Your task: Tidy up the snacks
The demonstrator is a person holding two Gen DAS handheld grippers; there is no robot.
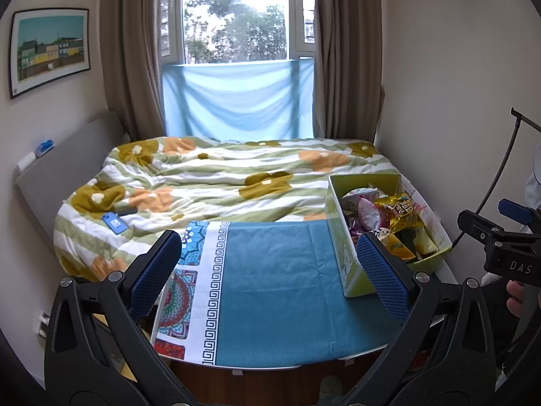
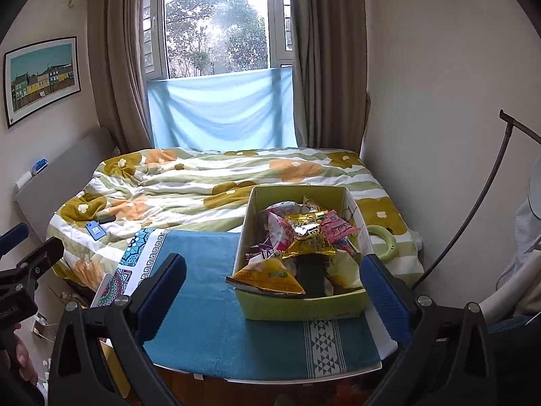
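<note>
Left wrist view. Left gripper (image 1: 268, 267) hangs over a teal cloth (image 1: 277, 287) spread on a small table, fingers wide apart, nothing between the blue pads (image 1: 155, 272). Green box (image 1: 348, 260) sits on the cloth's right side, just beyond the right pad, packed with snacks. A gold bag (image 1: 402, 215) lies on top; a yellow packet (image 1: 397, 245) leans at the near end; a pink packet (image 1: 367, 211) sits further back. Behind the table, a bed with a flowered quilt (image 1: 219, 182). A blue phone (image 1: 115, 223) lies on the quilt at left. The right gripper (image 1: 500, 240) shows at the far right edge with a bit of hand (image 1: 515, 299) under it; from here I cannot tell how its fingers stand. Window (image 1: 236, 13) and curtains (image 1: 135, 50) at the back, a framed picture (image 1: 49, 49) on the left wall.

Right wrist view. Right gripper (image 2: 272, 282) is held low in front of the box (image 2: 304, 308), fingers spread, gripping nothing; the box's near wall lies between the pads (image 2: 385, 301), not touching them. Gold bag (image 2: 311, 237) rests across the heap, pink packet (image 2: 280, 231) beside it, yellow packet (image 2: 267, 275) hanging over the near left rim. A green ring (image 2: 383, 245) lies on the quilt (image 2: 203, 182) just right of the box. Left gripper (image 2: 23, 264) enters at the left edge.
</note>
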